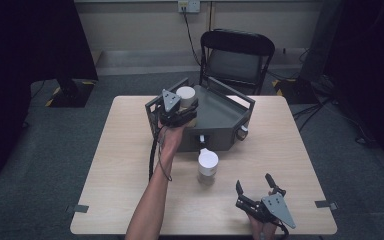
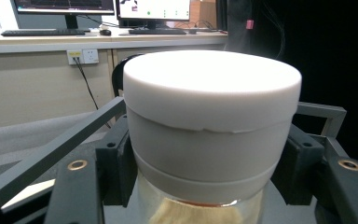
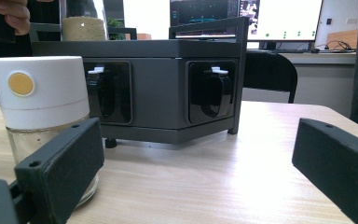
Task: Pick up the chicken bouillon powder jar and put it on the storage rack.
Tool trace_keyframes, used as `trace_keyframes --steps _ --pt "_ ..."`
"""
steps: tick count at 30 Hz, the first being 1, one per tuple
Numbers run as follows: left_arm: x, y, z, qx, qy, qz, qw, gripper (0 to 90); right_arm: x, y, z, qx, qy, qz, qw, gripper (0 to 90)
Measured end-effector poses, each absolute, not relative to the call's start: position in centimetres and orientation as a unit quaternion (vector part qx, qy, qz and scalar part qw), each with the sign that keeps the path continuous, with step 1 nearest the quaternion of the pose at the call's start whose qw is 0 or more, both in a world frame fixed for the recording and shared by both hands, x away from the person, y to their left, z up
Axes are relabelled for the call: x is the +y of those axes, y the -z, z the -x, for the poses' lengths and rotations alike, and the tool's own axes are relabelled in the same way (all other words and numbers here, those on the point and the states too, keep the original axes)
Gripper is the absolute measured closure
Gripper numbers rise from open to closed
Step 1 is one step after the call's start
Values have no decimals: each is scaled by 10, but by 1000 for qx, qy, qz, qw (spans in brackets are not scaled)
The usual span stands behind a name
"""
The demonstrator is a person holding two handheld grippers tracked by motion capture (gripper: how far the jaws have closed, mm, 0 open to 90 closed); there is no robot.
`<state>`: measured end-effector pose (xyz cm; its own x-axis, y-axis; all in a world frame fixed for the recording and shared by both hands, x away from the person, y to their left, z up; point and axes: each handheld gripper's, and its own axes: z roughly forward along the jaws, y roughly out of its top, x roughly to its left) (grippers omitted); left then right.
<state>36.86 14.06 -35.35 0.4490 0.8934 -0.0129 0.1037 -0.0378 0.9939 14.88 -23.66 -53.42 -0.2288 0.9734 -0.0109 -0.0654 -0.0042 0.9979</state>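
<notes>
A glass jar with a white lid (image 1: 185, 93) hangs over the left corner of a grey metal rack (image 1: 222, 111). My left gripper (image 1: 185, 104) is shut on it, its jaws pressing both sides just below the lid (image 2: 212, 93). Beige contents show through the glass at the bottom of the left gripper view. A second white-lidded jar (image 1: 208, 165) stands upright on the table in front of the rack; its lid bears a yellow dot (image 3: 21, 83). My right gripper (image 1: 254, 183) rests near the table's front right, open, with that jar (image 3: 41, 100) beside its left jaw.
The rack (image 3: 158, 65) has a bar frame (image 2: 51, 154) and black latches (image 3: 212, 91) on its front faces. A black folding chair (image 1: 237, 55) stands behind the wooden table (image 1: 130, 165). Desks with monitors (image 2: 65, 5) line the far wall.
</notes>
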Motion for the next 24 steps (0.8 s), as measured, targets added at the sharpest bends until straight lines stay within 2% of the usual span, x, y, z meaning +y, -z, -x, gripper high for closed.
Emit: trace_keyframes --steps 4,9,14,24 --pt "142 353 -369 405 -338 -630 571 216 -237 534 -149 538 -570 -421 456 9" --pt "147 355 -365 397 -329 -623 589 134 -237 534 -149 538 -570 -421 456 9" --pt "144 353 -358 388 -343 -619 591 20 -237 534 -149 538 -570 -421 456 9" --pt "151 355 -340 376 -356 -608 602 0 -237 534 -149 538 -569 -422 456 9"
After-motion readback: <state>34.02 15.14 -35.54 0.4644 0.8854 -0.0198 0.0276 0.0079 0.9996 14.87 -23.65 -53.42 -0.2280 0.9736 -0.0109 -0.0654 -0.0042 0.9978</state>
